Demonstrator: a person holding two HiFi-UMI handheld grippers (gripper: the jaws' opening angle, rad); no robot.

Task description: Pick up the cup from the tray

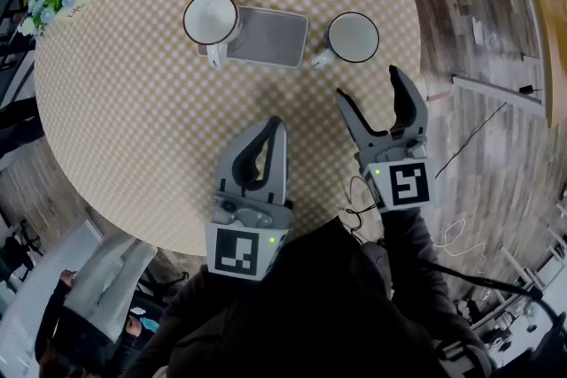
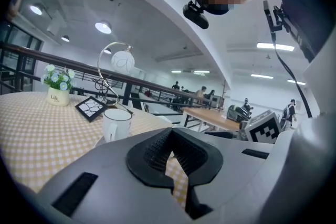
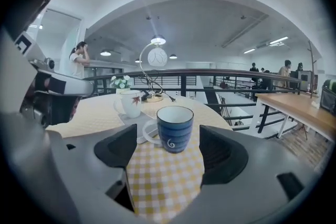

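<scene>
White cup [image 1: 211,18] upright at the left end of the tray [image 1: 270,35], ahead and to the left of both tools.

The white cup's handle points back toward the person, and the tray lies crosswise on the checked counter [image 1: 133,102]. A blue cup [image 1: 353,37] stands just off the tray's right end, on the counter itself, so it is probably not the target. The left hand-held gripper [image 1: 276,127] looks the nearer of the two to the white cup, which lies forward and a little to its left. Its jaws are pressed together with nothing between them, so they would need to part first. The right hand-held gripper [image 1: 368,84] has its jaws wide apart and empty. It is lined up on the blue cup, with the white cup further off to its left.
</scene>
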